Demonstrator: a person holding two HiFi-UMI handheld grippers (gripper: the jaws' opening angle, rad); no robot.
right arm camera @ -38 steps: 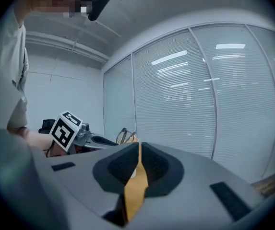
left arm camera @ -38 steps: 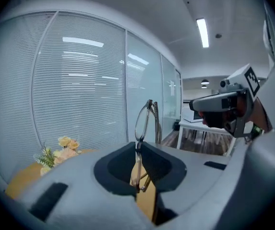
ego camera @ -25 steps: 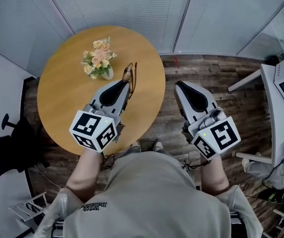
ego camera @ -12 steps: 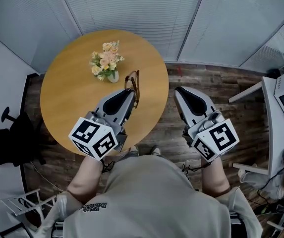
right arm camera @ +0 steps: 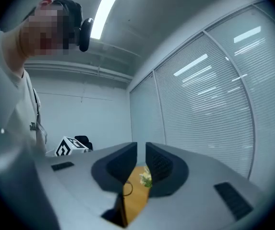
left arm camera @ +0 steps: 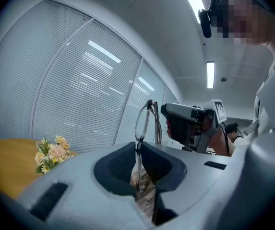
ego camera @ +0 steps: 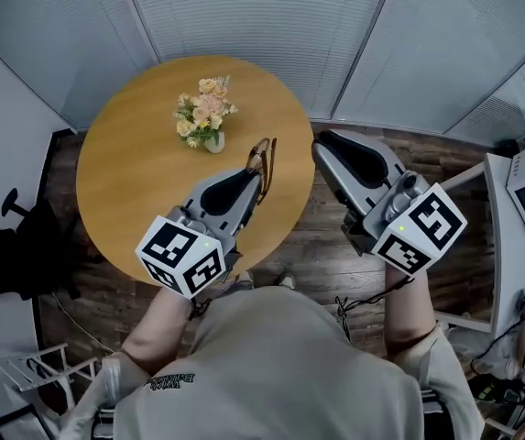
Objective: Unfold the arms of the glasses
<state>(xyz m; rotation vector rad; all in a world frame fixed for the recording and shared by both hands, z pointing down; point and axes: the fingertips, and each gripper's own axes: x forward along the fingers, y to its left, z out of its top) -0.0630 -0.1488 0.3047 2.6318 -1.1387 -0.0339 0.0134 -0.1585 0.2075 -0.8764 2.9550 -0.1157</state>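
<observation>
L tool (left arm camera: 144, 150): clamped on glasses (left arm camera: 145, 120), edge-up over counter (ego camera: 143, 154) rim | R tool (right arm camera: 141, 152): jaws slightly apart, empty | glasses just left of R tip, long axis fwd, folded arms seem R-side

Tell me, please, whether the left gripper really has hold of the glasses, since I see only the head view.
Observer: Yes. In the left gripper view, the left gripper's fingers are closed on the lower part of the glasses, which stand upright.
Operator: Are the arms unfolded?
Observer: No. That view is edge-on, and the arms appear folded against the lenses.
Operator: Is the right gripper carrying anything?
Observer: No. In the right gripper view, the right gripper's fingers are slightly apart with nothing between them. Only the table and the flowers show through the gap.
</observation>
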